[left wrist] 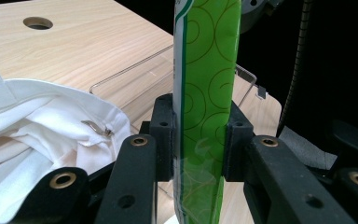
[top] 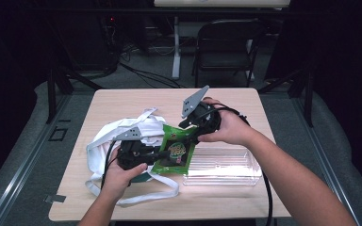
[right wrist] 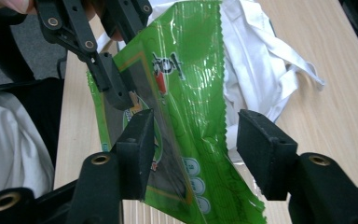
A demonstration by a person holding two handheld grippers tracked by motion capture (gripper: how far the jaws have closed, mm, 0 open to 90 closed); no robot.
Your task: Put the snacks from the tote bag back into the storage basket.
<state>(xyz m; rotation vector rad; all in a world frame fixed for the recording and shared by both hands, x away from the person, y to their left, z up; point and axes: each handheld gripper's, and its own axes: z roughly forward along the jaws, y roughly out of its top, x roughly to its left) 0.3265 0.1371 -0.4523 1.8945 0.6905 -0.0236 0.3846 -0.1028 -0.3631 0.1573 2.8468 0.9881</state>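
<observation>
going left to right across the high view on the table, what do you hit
white cloth bag → left gripper, shut on the green snack packet → green snack packet → clear plastic box. The right gripper hangs open above the packet's top edge, so I leave it out of the order.

Dim, dark surroundings; soft, slightly blurry.
</observation>
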